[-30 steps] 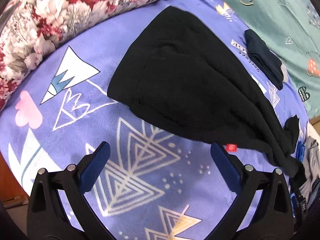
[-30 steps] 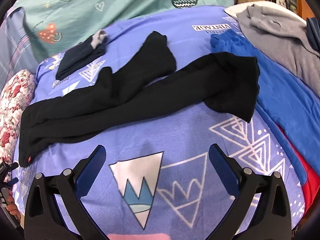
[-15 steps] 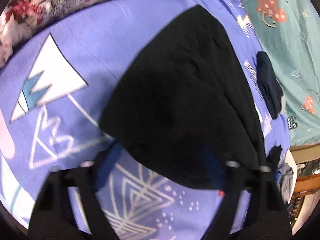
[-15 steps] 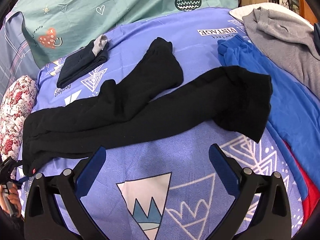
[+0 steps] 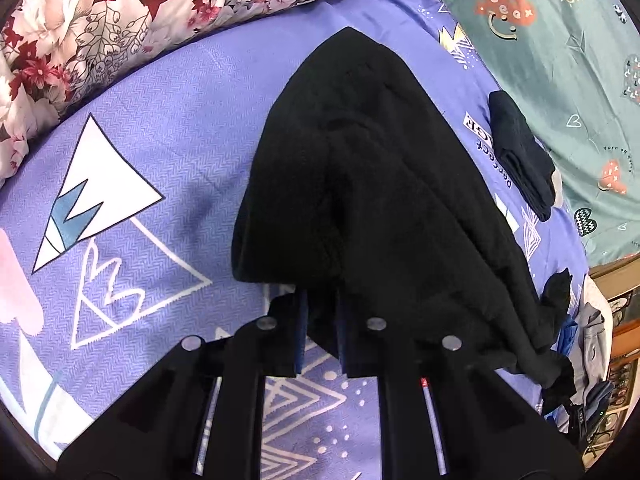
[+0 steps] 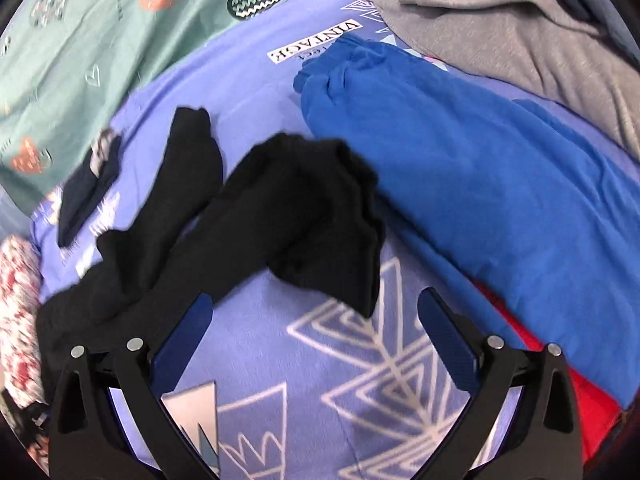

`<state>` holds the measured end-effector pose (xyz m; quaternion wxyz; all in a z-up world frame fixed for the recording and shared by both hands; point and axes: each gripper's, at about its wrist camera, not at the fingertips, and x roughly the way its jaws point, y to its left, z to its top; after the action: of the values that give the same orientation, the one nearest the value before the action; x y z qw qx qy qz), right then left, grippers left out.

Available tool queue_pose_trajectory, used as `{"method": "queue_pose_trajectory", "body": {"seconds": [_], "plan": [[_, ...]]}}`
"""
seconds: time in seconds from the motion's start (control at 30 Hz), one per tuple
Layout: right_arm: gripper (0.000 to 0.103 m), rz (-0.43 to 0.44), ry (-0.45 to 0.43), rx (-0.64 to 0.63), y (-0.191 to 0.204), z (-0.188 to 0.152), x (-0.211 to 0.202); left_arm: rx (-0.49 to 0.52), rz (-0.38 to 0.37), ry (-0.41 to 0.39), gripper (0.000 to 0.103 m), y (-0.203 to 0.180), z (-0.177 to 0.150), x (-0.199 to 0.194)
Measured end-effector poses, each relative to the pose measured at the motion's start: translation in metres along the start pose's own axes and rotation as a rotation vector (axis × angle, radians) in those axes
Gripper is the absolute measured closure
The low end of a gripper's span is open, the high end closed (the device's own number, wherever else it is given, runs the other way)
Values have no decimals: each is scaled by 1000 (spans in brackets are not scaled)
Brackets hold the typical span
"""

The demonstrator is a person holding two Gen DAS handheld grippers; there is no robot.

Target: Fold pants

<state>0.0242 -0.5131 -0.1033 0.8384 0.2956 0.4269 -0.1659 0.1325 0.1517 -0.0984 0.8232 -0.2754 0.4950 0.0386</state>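
Left wrist view: the left gripper (image 5: pixel 320 332) has its jaws pinched tight on the near waist edge of the black pants (image 5: pixel 372 200), which lie spread on the purple patterned bedsheet (image 5: pixel 168 132); a floral pillow (image 5: pixel 120 12) runs along the sheet's far left edge; a folded dark garment (image 5: pixel 520 160) rests near the sheet's right edge, beside a green sheet (image 5: pixel 560 60). Right wrist view: the right gripper (image 6: pixel 316 336) stands with jaws wide apart and nothing between them, poised over bare bedsheet (image 6: pixel 280 368) just short of the crumpled cuff of the black pants (image 6: pixel 296 216); the two legs trail away toward the sheet's left edge; a blue garment (image 6: pixel 480 184) lies just beside the cuff, with a grey garment (image 6: pixel 500 28) beyond it at the far right corner and red cloth (image 6: pixel 588 412) at the right edge.
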Motion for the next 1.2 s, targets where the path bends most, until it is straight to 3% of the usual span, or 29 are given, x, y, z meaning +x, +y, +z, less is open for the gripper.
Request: {"method": "queue_pose_trajectory", "body": {"seconds": [0.07, 0.17, 0.33, 0.4, 0.57, 0.63, 0.7, 0.8, 0.83, 0.87, 0.9, 0.93, 1.03, 1.1, 1.2], "plan": [[1, 22, 20, -7, 3, 8, 10, -8, -4, -2, 91, 1, 1, -1], [5, -13, 61, -8, 3, 18, 31, -19, -18, -4, 91, 2, 1, -1], [80, -6, 92, -29, 3, 16, 36, -65, -38, -12, 92, 8, 4, -1], [87, 54, 87, -5, -2, 18, 26, -74, -38, -10, 92, 7, 8, -3], [97, 170, -102, -46, -5, 37, -58, -12, -51, -96, 92, -11, 25, -40], [97, 194, -200, -58, -13, 49, -101, 4, -56, -125, 92, -19, 29, -56], [97, 163, -268, -65, -22, 60, -130, 26, -46, -149, 92, -26, 27, -70], [96, 126, -254, -62, -42, 62, -137, 40, -46, -155, 92, -27, 20, -76], [84, 103, -223, -62, -48, 59, -127, 40, -40, -154, 92, -26, 19, -75], [45, 63, -177, -49, -54, 57, -111, 34, -22, -147, 92, -24, 17, -69], [29, 22, -132, -31, -60, 51, -97, 24, -14, -138, 92, -22, 16, -65], [19, 11, -97, -23, -64, 44, -85, 8, -14, -121, 92, -19, 14, -59], [19, 46, -10, -43, -62, 20, -50, -2, 1, -99, 92, -18, 9, -46], [19, 23, 60, -28, -64, 7, -27, 5, 6, -93, 92, -19, 6, -42], [23, 54, 108, -15, -58, -1, -6, 23, 20, -107, 92, -24, 2, -43]]}}
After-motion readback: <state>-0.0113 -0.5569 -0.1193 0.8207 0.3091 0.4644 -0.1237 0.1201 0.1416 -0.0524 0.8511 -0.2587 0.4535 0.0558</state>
